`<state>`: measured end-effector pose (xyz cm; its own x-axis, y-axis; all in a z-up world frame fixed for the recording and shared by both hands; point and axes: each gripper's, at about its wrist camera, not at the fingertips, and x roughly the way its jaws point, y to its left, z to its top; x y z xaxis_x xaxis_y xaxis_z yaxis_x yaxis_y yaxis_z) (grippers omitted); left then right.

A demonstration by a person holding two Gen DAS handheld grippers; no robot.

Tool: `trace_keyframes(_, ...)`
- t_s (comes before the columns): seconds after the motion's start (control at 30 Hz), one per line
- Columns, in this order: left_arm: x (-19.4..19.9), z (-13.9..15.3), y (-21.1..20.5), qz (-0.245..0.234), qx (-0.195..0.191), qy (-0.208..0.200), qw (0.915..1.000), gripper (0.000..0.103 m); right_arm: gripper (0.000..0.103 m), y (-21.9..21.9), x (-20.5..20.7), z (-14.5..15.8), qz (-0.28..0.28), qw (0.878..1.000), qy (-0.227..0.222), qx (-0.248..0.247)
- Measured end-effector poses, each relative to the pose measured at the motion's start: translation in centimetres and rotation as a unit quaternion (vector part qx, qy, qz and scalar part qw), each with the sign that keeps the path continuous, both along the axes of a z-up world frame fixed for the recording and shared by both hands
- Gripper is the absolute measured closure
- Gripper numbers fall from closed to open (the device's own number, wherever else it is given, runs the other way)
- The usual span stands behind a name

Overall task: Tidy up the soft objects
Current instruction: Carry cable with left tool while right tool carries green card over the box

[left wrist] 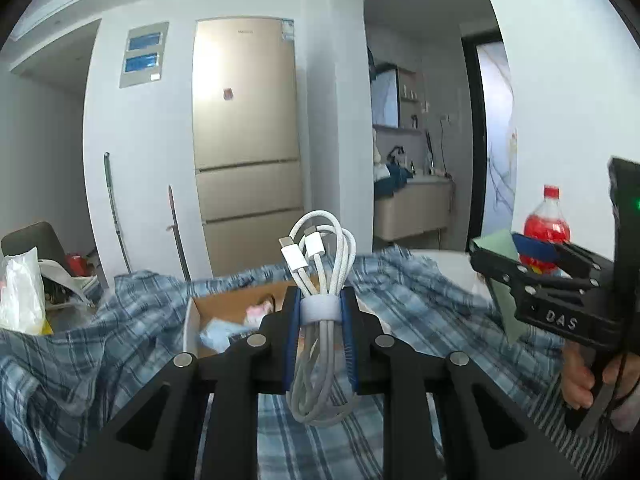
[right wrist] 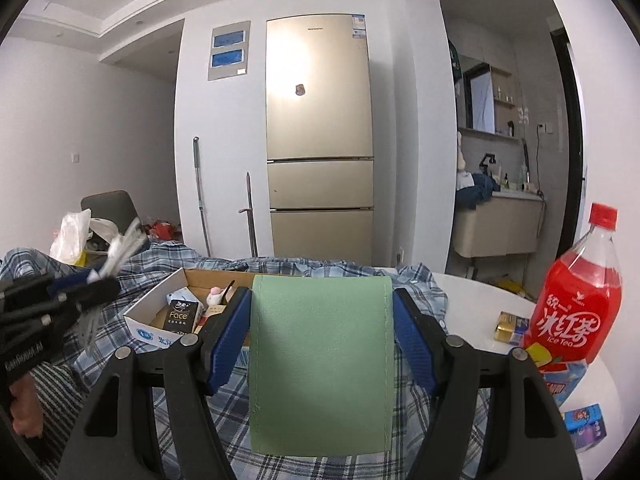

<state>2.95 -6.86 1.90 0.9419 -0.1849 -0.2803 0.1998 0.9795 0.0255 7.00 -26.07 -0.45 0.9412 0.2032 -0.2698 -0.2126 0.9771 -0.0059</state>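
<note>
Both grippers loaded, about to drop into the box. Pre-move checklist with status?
1. Left gripper shut on the cable bundle at its strap: ok.
2. Right gripper shut on the green pad: ok.
3. Cardboard box open on top: ok.
4. Free room in the box: cannot tell; a tissue pack and small items already lie inside.
5. Grippers apart, not touching: ok.
6. Ice tea bottle upright, to the right, away from the box: ok.
</note>
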Motion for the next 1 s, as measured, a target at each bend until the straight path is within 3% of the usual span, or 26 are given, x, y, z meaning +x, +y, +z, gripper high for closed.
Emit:
trace_keyframes(0.2, 1.7, 1.9, 1.6, 0.018, 0.004, -0.057, 0.9982, 0.082, 0.034, 2.9, -0.2, 3.0, 0.017, 0.999, -0.034, -0.017)
trace_keyframes(0.37, 4.0, 2.6, 2.7, 0.049, -0.012, -0.117, 0.9919, 0.082, 0.034, 5.5, 2.1, 4.5, 0.025, 0.998, -0.049, 0.011)
trace_keyframes(0.53, 7.1, 2.5, 3.9, 0.082, -0.014, -0.133, 0.9876, 0.082, 0.034, 8.1, 5.0, 4.4, 0.004, 0.995, -0.099, 0.016)
trace_keyframes(0.73, 9.7, 0.5, 5.5, 0.116, -0.005, -0.135, 0.984, 0.082, 0.034, 10.0, 8.2, 3.4, -0.006, 0.995, -0.101, 0.026)
trace_keyframes(0.9, 11.0, -1.0, 6.9, 0.112, -0.017, -0.096, 0.9889, 0.082, 0.034, 11.7, 8.2, 1.4, 0.007, 0.996, -0.092, 0.007)
trace_keyframes(1.0, 12.5, -1.6, 7.0, 0.106, -0.008, -0.048, 0.9932, 0.082, 0.034, 12.7, 9.3, -0.2, 0.041, 0.998, -0.045, -0.013)
